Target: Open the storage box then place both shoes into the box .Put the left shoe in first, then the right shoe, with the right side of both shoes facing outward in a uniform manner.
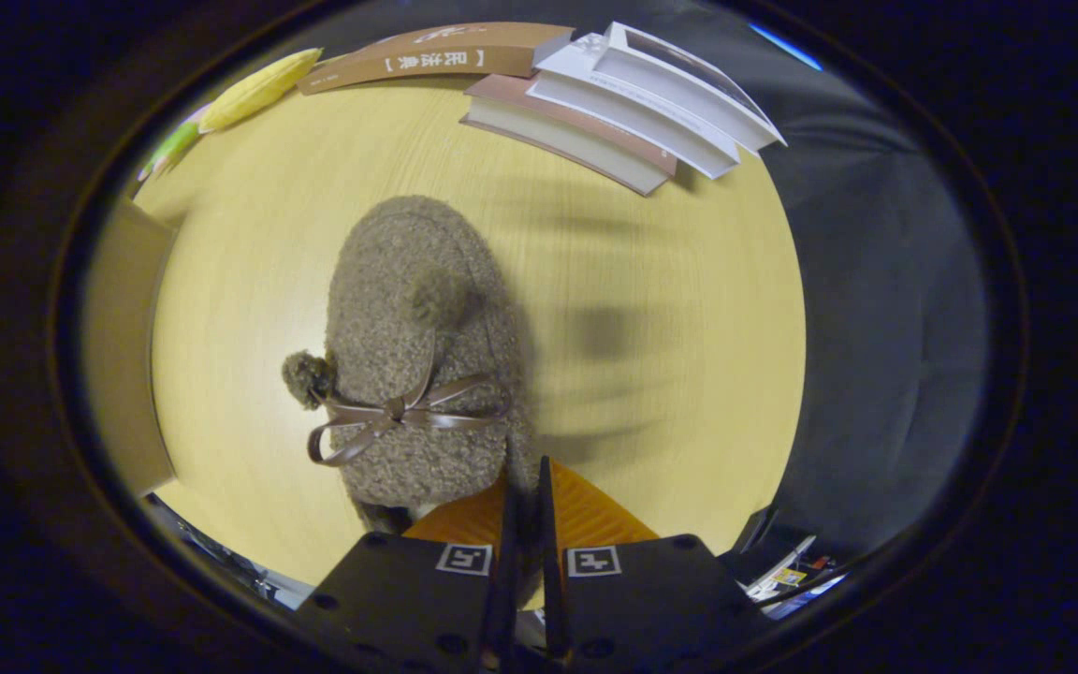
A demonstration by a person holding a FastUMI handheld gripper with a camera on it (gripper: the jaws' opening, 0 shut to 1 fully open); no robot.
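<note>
At the far left a tan upright panel stands at the table edge — possibly a wall or flap of the storage box, cannot tell for sure. Above it, at the table's far-left corner, lies a yellow object with something green beside it; too blurred to name.

The wooden table runs under everything. Centre-left is the task's shoe — a fuzzy brown-grey slipper-type shoe with a small pompom on top, another pompom hanging off its left side, and a brown ribbon bow tied across it. The toe points away from the camera and the heel end comes toward the fingers. It looks lifted off the table, judging by the dark shadows on the wood to its right, well apart from it.

The gripper sits at the shoe's right rear: its fingers are drawn nearly together, pinching the rim of the shoe's opening near the heel. Gripping the rim gives a thin, firm edge — the fluffy body would squash. Orange ridged pads show behind the fingertips.

Which shoe this is, left or right, cannot be told from here.

Beyond the shoe, at the table's far edge, a brown book lies flat, and right of it a fanned stack of books — clutter, well apart from the shoe. Farther right is dark cloth.
</note>
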